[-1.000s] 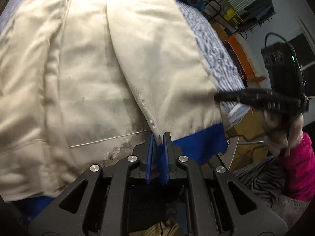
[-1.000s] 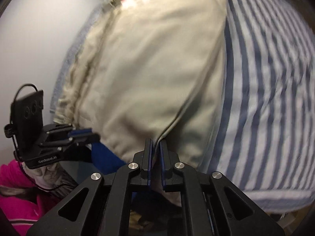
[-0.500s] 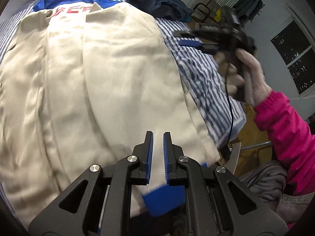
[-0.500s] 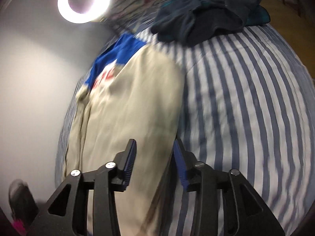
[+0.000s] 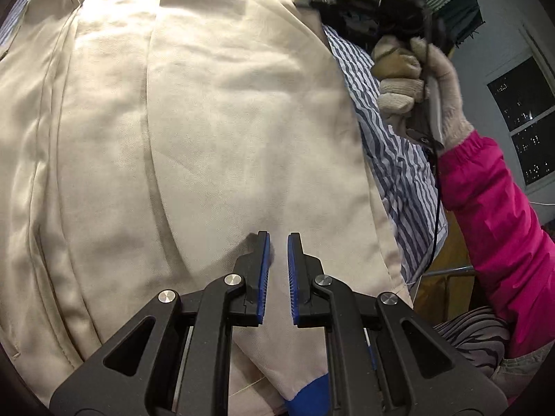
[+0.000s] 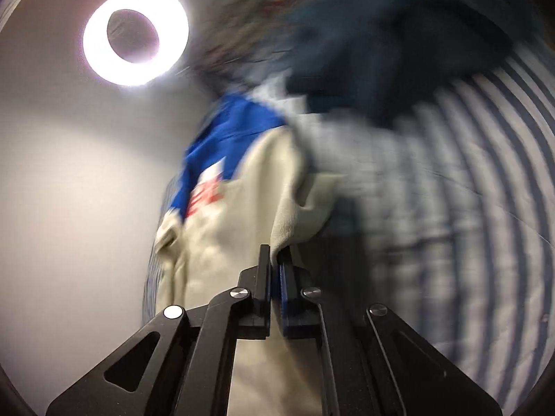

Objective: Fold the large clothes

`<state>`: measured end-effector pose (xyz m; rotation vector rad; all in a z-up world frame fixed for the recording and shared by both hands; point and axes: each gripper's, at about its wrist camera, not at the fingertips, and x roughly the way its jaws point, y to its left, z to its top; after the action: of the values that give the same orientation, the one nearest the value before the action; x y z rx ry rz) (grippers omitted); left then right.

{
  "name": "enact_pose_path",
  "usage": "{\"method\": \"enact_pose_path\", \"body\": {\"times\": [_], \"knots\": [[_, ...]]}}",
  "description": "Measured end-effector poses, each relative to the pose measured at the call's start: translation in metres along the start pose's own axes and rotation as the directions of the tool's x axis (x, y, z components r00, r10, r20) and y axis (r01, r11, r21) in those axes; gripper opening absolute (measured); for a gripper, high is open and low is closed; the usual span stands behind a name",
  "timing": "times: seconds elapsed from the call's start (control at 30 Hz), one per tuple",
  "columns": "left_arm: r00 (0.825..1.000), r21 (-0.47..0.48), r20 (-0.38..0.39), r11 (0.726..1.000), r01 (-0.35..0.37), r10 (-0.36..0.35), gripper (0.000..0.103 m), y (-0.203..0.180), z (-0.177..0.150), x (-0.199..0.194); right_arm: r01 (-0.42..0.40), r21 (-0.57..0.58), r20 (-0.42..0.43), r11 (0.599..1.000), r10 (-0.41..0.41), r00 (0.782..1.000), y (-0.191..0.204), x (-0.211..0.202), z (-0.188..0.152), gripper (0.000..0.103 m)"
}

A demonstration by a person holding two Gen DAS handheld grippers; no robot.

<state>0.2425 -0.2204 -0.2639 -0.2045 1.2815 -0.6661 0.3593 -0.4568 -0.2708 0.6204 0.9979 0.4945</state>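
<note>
A large cream garment (image 5: 208,121) with a blue collar and red letters lies spread flat on the striped bed. My left gripper (image 5: 277,242) hovers over its near part. Its pads stand a narrow slit apart with nothing between them. In the right wrist view, which is blurred, my right gripper (image 6: 275,253) is shut on a ribbed edge of the cream garment (image 6: 215,260) and lifts it a little. The left wrist view shows the right gripper (image 5: 308,0) at the garment's far right corner, held by a gloved hand (image 5: 416,76) in a pink sleeve.
The striped sheet (image 5: 392,145) shows to the right of the garment. Dark clothes (image 6: 399,52) lie heaped at the far end of the bed. A ring light (image 6: 135,34) shines by the wall at left. A dark window (image 5: 520,121) lies beyond the bed's right edge.
Both grippers let go of the garment's near hem. The left moved forward over the cloth. The right opened, swung to the far right corner and shut on the edge there.
</note>
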Motion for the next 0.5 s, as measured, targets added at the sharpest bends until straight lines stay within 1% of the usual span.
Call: {"method": "enact_pose_path", "body": {"times": [0.03,0.07,0.1,0.13,0.17,0.2,0.27,0.37,0.43,0.47,0.5], "knots": [[1.0,-0.002,0.0,1.0,0.003,-0.003,0.007,0.0,0.0,0.001,-0.003,-0.042,-0.012,0.999,0.003,1.0,0.013,0.004,-0.003,0.003],[1.0,-0.002,0.0,1.0,0.003,-0.003,0.007,0.0,0.0,0.002,-0.012,-0.108,-0.04,0.994,0.007,0.999,0.033,0.015,-0.01,0.003],[1.0,0.001,0.0,1.0,-0.003,0.003,0.007,0.0,-0.001,0.004,-0.014,-0.142,-0.061,0.99,0.005,0.998,0.043,0.023,-0.014,0.003],[1.0,-0.001,0.0,1.0,-0.007,0.007,0.007,0.001,0.0,0.005,-0.003,-0.189,-0.09,0.982,-0.015,0.996,0.055,0.036,-0.02,0.004],[1.0,-0.006,-0.001,1.0,-0.008,0.008,0.007,0.002,0.0,0.007,0.017,-0.227,-0.115,0.974,-0.044,0.992,0.063,0.049,-0.026,0.007],[1.0,-0.014,-0.006,1.0,-0.017,0.017,0.007,0.004,0.0,0.011,0.032,-0.243,-0.14,0.969,-0.068,0.988,0.065,0.059,-0.031,0.01],[0.999,-0.014,-0.024,1.0,-0.021,0.021,0.007,0.004,-0.003,0.017,0.024,-0.223,-0.173,0.975,-0.063,0.983,0.061,0.067,-0.036,0.011],[0.999,0.005,-0.025,0.999,-0.039,0.039,0.007,0.003,-0.005,0.025,-0.016,-0.174,-0.172,0.985,-0.015,0.985,0.049,0.056,-0.035,0.014],[0.999,0.017,-0.024,0.999,-0.045,0.046,0.007,0.0,-0.006,0.025,-0.057,-0.144,-0.152,0.988,0.035,0.988,0.036,0.037,-0.029,0.025],[0.999,0.016,-0.022,0.999,-0.044,0.044,0.007,-0.001,-0.007,0.025,-0.08,-0.118,-0.129,0.99,0.065,0.99,0.031,0.029,-0.023,0.035],[0.999,0.012,-0.021,0.999,-0.042,0.042,0.007,0.0,-0.007,0.025,-0.102,-0.086,-0.1,0.991,0.094,0.991,0.026,0.024,-0.018,0.042]]}}
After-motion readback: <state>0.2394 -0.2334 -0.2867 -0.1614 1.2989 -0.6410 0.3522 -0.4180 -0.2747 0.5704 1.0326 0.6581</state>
